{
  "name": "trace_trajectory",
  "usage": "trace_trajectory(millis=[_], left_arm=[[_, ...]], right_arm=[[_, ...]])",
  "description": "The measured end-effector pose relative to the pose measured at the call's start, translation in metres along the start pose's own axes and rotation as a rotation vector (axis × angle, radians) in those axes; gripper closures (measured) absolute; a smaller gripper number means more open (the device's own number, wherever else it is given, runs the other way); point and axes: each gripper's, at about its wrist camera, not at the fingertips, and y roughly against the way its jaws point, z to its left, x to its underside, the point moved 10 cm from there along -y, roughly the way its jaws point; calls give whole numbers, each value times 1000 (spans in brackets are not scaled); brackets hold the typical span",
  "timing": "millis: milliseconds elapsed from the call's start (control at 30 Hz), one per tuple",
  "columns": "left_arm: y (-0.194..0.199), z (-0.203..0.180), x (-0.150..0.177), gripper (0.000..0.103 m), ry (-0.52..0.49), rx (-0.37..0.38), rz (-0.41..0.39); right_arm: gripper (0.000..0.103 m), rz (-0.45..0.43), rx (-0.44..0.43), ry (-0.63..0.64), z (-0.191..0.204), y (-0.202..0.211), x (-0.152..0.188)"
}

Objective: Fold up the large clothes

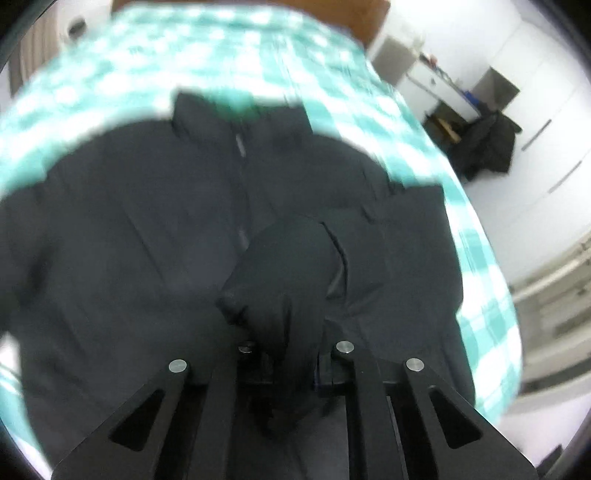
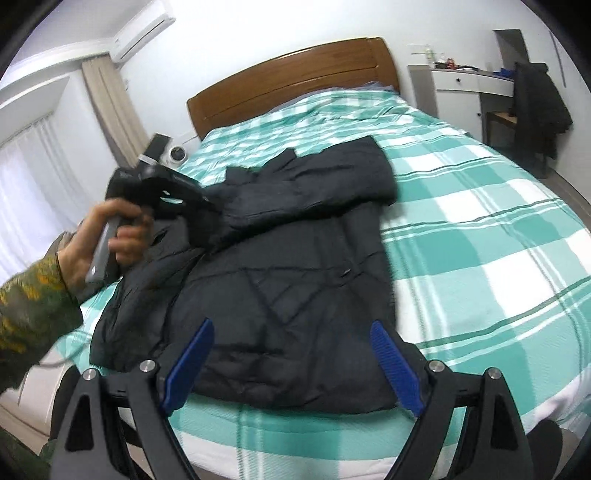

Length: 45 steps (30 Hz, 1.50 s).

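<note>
- The left wrist view was motion-blurred; the green-and-white checked bedspread [image 1: 110,74] smeared.
- The black padded jacket's bunched sleeve [image 1: 284,280] hid the left gripper's fingertips.
- Small items on the white dresser [image 2: 465,83] were too small to identify.

Black gripper [image 2: 291,363] frames with silver screws, blue ribbed pads [image 2: 395,365], and a camouflage sleeve [image 2: 33,306].

Stood against a white wall: a bed [image 2: 461,229] under a teal-and-white checked cover, wooden headboard [image 2: 295,77] behind. Hung at the left: beige curtains [image 2: 110,110], an air conditioner [image 2: 144,31] above. Sat at the right: a white dresser [image 2: 461,99], a dark coat [image 2: 539,110] draped beside it.
</note>
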Motion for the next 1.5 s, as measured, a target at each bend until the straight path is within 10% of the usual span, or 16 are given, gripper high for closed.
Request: trace_trajectory(millis=[167, 467, 767, 1000, 1167, 1500], left_arm=[[18, 53, -41, 94, 24, -104, -77], [-1, 140, 15, 93, 155, -155, 10], [-16, 155, 27, 91, 130, -176, -10], [-25, 160, 36, 89, 149, -159, -25], [-32, 163, 38, 88, 125, -154, -35], [-35, 161, 41, 87, 83, -192, -62]], right_arm=[[14, -44, 46, -4, -22, -2, -31], [14, -25, 65, 155, -8, -41, -89], [14, 44, 27, 305, 12, -186, -223], [14, 355, 43, 344, 1, -326, -158], [14, 448, 25, 313, -2, -331, -157], [14, 339, 23, 139, -4, -365, -250]])
